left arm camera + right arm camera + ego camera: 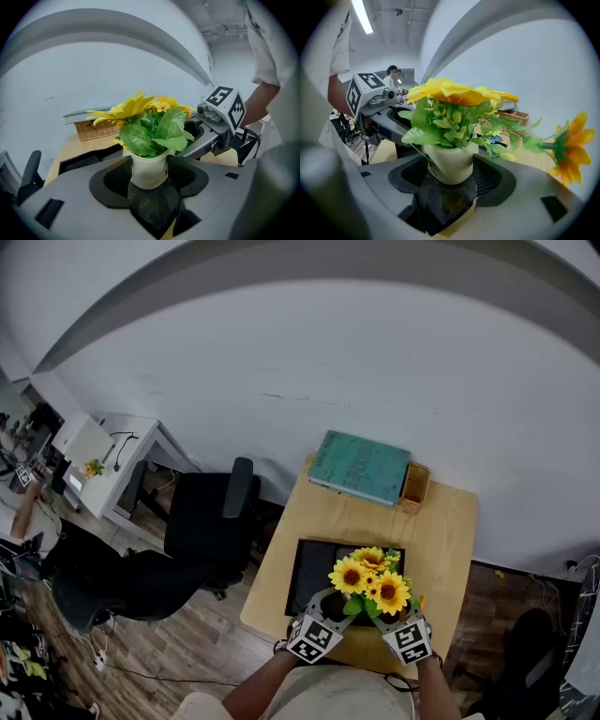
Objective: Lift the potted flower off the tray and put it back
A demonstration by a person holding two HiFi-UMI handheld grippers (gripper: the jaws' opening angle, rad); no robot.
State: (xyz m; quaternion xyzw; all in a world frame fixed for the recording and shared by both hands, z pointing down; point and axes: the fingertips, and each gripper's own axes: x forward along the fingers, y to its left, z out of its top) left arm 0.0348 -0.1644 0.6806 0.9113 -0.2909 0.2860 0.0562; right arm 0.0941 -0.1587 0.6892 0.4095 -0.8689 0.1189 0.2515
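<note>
The potted flower [370,582], yellow sunflowers with green leaves in a small white pot [149,171], stands over the near right part of the black tray [307,570] on the wooden table. My left gripper [330,606] and right gripper [390,615] close on the pot from the near side, one at each flank. In the left gripper view the pot sits squeezed between both black pads, and the right gripper view shows the white pot [451,164] held the same way. Whether the pot's base touches the tray I cannot tell.
A teal book [359,467] and a small wicker basket [413,486] lie at the table's far edge against the white wall. A black office chair [211,517] stands left of the table, and a white desk [112,465] further left. A person sits far back in the right gripper view.
</note>
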